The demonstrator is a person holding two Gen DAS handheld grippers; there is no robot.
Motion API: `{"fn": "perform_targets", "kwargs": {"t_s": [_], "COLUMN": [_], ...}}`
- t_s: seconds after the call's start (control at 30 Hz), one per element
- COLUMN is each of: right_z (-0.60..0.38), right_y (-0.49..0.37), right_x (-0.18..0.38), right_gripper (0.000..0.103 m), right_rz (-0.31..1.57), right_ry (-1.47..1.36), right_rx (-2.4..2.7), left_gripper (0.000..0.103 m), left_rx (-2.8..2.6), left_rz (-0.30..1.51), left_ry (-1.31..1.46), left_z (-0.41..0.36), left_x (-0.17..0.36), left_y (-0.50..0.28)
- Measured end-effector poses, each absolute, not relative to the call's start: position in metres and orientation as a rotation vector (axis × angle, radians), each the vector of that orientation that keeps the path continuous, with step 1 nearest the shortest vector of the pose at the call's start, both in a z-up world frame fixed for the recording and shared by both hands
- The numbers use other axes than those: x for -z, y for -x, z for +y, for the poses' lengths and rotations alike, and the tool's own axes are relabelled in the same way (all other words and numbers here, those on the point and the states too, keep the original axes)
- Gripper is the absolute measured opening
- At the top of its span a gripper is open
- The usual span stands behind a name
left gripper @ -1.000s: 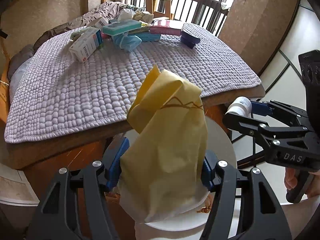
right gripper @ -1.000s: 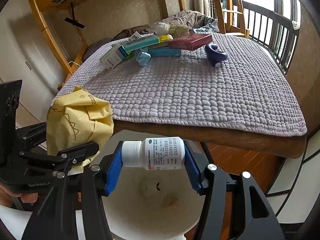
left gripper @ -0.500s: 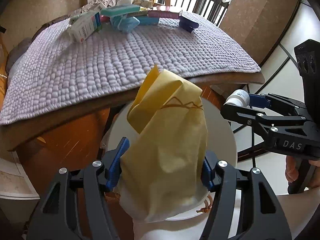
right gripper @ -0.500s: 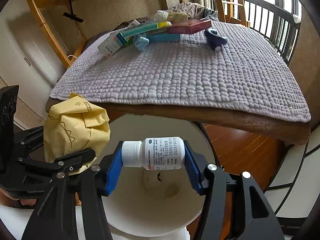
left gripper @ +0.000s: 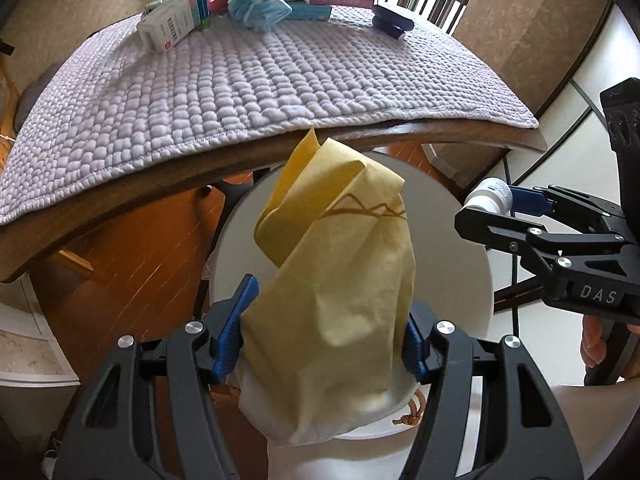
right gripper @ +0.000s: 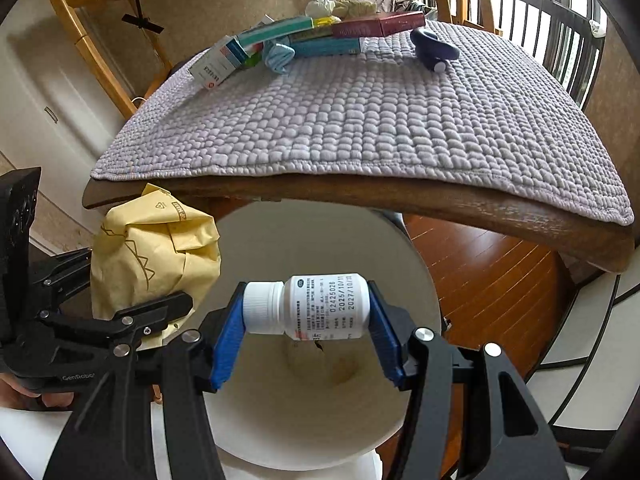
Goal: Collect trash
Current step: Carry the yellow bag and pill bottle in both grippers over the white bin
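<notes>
A: Left gripper [left gripper: 326,336] clamped on the crumpled yellow paper bag [left gripper: 340,280], over the white bin [left gripper: 460,240]'s near-left rim!

B: Right gripper [right gripper: 306,320] pinches the white pill bottle [right gripper: 308,307] sideways above the bin's mouth, below the table [right gripper: 440,200] edge.

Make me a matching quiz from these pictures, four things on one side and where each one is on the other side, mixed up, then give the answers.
Things:
1. paper bag
2. pill bottle
3. blue mask
4. white bin

Places:
A. on the quilted mat, among the boxes
B. in the right claw
C. below both claws, open
D. in the left claw

Pairs: 1-D, 2-B, 3-A, 4-C
</notes>
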State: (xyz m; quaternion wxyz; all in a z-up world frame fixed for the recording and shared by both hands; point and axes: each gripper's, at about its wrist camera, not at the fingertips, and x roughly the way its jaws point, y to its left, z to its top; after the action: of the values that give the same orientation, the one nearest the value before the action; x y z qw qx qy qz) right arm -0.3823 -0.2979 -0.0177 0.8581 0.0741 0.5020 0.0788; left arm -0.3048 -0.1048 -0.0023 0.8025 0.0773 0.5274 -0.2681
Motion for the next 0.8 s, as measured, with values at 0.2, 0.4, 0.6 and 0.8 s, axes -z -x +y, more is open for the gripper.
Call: {"fn": "perform_targets", "kwargs": {"t_s": [0.2, 0.4, 0.6, 0.8], "right_z": [-0.296, -0.295, -0.296, -0.293], "right_y": [0.378, 0.375, 0.372, 0.368], "right_x": [0.026, 0.033, 0.041, 0.048], "right_gripper": [0.056, 0.056, 0.056, 0.056], "right_rz": [1.064, 1.074, 1.087, 1.098], "right_ry": [-0.159, -0.161, -0.165, -0.17], "right_rx": [-0.162, -0.159, -0.156, -0.153], "left_gripper": [0.064, 0.064, 0.064, 0.064], "left_rx": [0.57, 0.566, 0.566, 0.561], "left_rz": [1.143, 1.155, 1.163, 1.171], "left_ry": [-0.173, -0.181, -0.195, -0.202], "left_z": [-0.112, -0.113, -0.118, -0.119], "left_x": [0.01, 0.02, 0.028, 0.036], "left_y": [0.301, 0.299, 0.295, 0.294]}}
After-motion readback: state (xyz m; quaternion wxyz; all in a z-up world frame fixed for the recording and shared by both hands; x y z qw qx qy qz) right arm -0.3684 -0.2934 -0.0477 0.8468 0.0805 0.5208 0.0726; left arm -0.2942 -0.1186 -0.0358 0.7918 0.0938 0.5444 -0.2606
